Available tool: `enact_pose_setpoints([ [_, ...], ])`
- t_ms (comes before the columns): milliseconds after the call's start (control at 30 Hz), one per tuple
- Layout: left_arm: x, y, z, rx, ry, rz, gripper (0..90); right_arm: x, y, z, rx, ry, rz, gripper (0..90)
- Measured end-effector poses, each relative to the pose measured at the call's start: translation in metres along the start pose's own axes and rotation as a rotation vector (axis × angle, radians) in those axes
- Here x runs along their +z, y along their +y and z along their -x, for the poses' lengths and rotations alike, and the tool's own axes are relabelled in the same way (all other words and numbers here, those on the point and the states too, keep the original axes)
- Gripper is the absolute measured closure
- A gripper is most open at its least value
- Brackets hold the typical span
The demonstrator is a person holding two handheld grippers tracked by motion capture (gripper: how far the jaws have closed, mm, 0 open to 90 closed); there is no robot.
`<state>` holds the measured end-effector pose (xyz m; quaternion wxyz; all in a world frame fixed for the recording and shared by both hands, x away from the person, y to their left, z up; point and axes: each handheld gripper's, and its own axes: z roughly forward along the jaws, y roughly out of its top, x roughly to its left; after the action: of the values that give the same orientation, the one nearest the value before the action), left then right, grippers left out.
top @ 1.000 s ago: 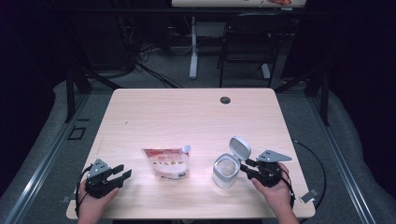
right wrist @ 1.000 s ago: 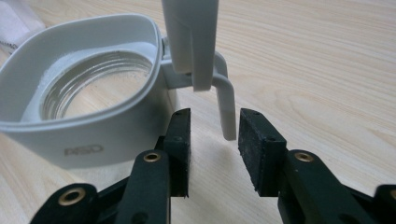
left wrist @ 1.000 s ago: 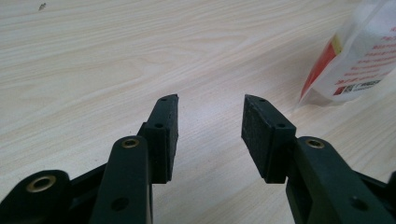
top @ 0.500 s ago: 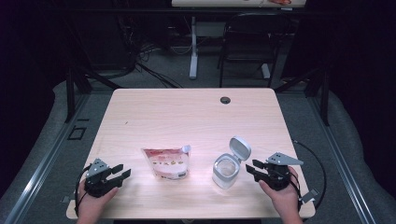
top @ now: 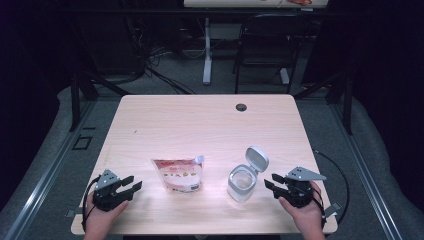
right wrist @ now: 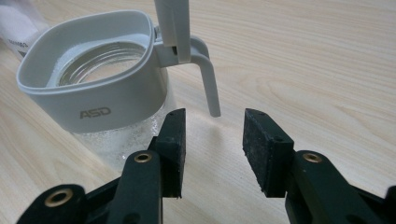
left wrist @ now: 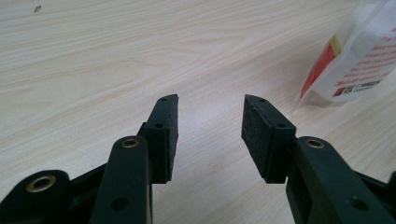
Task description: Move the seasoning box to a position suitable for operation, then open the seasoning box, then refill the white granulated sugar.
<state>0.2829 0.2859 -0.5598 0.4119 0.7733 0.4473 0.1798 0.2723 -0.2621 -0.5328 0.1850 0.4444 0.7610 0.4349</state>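
A pale wooden bench (top: 200,125) stands on grey carpet in a dark room, a chair (top: 262,45) behind it. The jar (top: 242,182), lid flipped up, sits near the front edge beside a pouch (top: 177,174). The right tool (top: 275,184) has drawn back from the jar since a second ago; its jaws have just been opening, wide and empty. The left tool (top: 129,186) rests wide and empty.

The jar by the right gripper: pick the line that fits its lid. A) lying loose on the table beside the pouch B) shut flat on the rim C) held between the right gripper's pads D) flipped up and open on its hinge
D: the jar's lid stands raised at the back of the rim, the mouth is open, and the right gripper sits apart from it, open and empty.
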Motion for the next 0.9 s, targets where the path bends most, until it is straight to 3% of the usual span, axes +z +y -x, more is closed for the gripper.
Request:
enact_pose_setpoints([
  [900,-0.0006,0.0040,0.0037,0.019,-0.014,0.016,56.2,-0.0051,-0.0002,-0.0028,-0.006,-0.013,-0.004,58.1],
])
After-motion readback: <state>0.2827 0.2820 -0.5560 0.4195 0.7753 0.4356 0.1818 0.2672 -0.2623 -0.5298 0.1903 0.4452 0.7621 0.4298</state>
